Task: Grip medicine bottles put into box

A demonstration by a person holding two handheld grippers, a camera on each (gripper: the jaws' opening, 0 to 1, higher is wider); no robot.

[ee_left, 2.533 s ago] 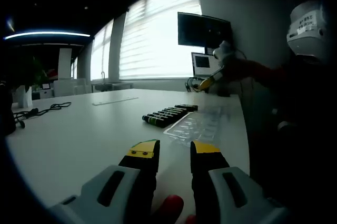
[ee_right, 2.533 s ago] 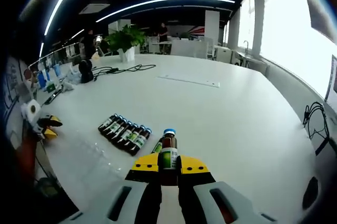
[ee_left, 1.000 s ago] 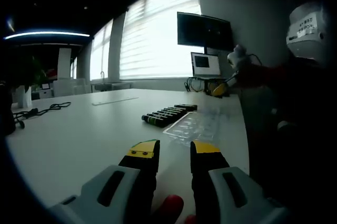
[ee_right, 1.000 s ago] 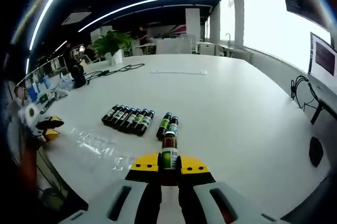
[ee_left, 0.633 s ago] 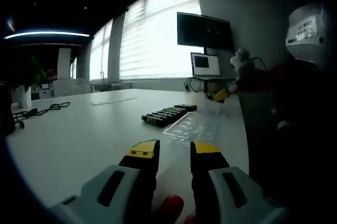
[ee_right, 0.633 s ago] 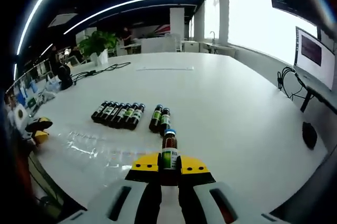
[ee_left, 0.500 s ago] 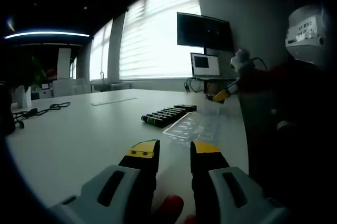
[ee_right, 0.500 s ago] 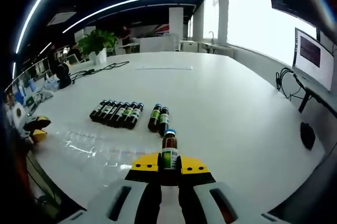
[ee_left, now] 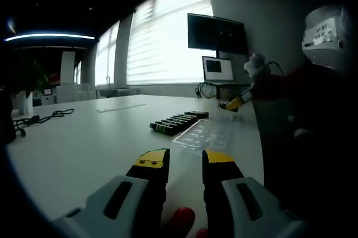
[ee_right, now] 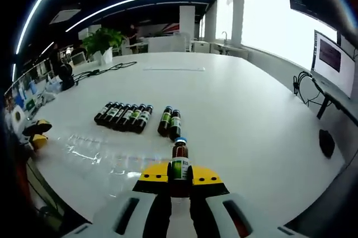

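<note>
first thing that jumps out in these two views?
The right tongs are shut on a small brown medicine bottle with a green label, held above the white table. Beyond it lie a row of six bottles and a pair, with a clear plastic tray nearer the table's edge. The left tongs hang open over the table.

Both views face across the table (ee_right: 235,115), sharing its bottles (ee_right: 123,117).

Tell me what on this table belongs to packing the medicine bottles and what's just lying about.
Job: brown medicine bottle held in the right gripper; row of six bottles; pair of bottles; clear plastic tray.

Lying about: black cables; potted green plant; wall monitor.
</note>
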